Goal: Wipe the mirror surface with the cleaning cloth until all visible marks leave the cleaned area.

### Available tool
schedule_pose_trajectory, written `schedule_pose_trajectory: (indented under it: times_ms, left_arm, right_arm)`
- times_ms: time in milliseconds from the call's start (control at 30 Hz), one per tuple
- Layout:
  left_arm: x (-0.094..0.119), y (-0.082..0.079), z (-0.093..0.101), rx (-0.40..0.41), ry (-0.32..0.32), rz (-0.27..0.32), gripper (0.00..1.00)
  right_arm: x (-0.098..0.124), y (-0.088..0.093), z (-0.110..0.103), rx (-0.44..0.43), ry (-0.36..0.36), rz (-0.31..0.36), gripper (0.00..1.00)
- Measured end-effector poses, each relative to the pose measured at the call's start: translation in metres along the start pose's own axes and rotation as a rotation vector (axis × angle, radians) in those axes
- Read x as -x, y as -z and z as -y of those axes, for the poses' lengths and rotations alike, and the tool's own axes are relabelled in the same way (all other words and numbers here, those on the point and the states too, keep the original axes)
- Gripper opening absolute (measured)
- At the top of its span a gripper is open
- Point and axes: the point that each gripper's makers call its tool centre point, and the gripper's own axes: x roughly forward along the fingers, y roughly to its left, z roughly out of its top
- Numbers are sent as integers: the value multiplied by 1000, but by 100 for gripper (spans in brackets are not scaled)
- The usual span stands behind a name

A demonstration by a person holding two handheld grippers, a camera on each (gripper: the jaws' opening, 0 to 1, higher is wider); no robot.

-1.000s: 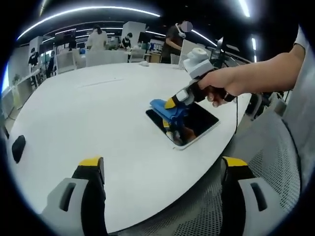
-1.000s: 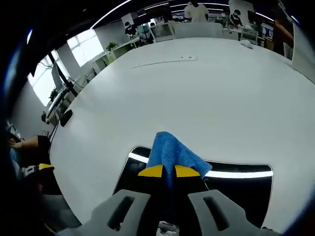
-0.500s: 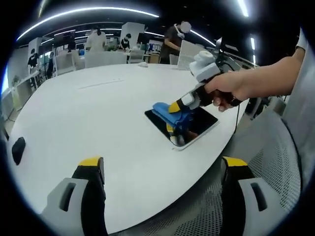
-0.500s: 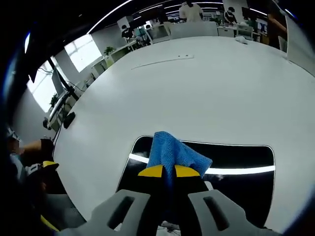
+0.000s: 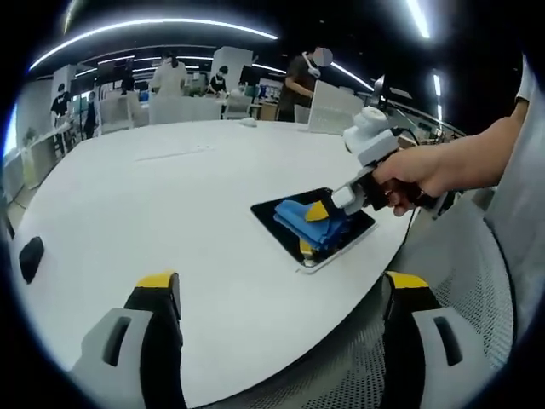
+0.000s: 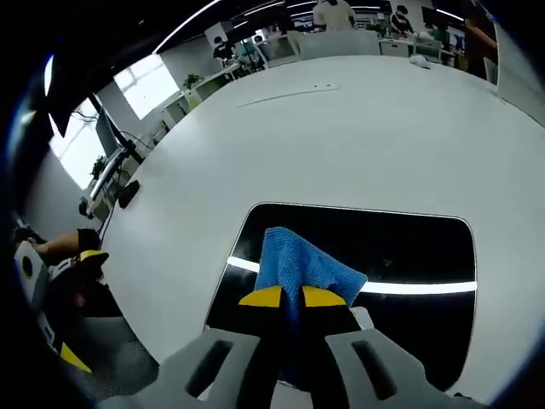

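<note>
A large open office with strip lights overhead and people at desks far off; in front lies a broad white table [image 5: 170, 196], rounded at its edge. The left gripper [image 5: 281, 294] is held low at the table's near edge, its two yellow-tipped jaws set wide apart with nothing between them.

Well ahead of those jaws and toward the table's right edge lies the mirror [image 5: 294, 206], a dark rectangular pane lying flat on the table. The right gripper [image 5: 328, 207], held in a person's hand [image 5: 413, 175], comes down onto it from the right. In the right gripper view its yellow-tipped jaws are pinched together on a blue cleaning cloth [image 6: 302, 264], which bunches up just beyond the tips of the right gripper [image 6: 288, 297] and presses onto the mirror [image 6: 409, 251] directly ahead of them. The cloth sits on the near-left part of the glass; the pane stretches on beyond and to the right of the jaws, with a bright streak of reflected ceiling light across it.

Wiping looks under way rather than finished. No marks can be made out on the dark glass, so how much remains is unclear; the far and right parts seem still to need a pass.
</note>
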Motion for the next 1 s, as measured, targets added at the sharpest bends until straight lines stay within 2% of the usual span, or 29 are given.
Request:
schedule_pose_trajectory:
  times_ms: [133, 200, 333, 467, 600, 667, 833, 1000]
  left_arm:
    - [2, 0, 4, 0, 9, -16, 99]
    - [5, -4, 7, -19, 16, -6, 99]
    - [6, -12, 18, -4, 26, 13, 99]
    - [5, -10, 31, -21, 44, 4, 99]
    - [5, -4, 37, 14, 44, 17, 99]
    - [3, 2, 34, -75, 27, -3, 99]
    - [2, -1, 26, -49, 10, 27, 99]
    - [1, -1, 26, -96, -5, 29, 98]
  right_arm:
    - [3, 5, -2, 1, -5, -6, 1]
    - [5, 10, -3, 2, -11, -11, 1]
    - [10, 18, -5, 10, -18, -17, 1]
    - [14, 25, -8, 6, -23, -20, 1]
    - [17, 31, -11, 11, -27, -21, 1]
    - [20, 34, -13, 14, -28, -20, 1]
    - [25, 43, -16, 3, -35, -20, 1]
    - [27, 46, -18, -4, -44, -25, 1]
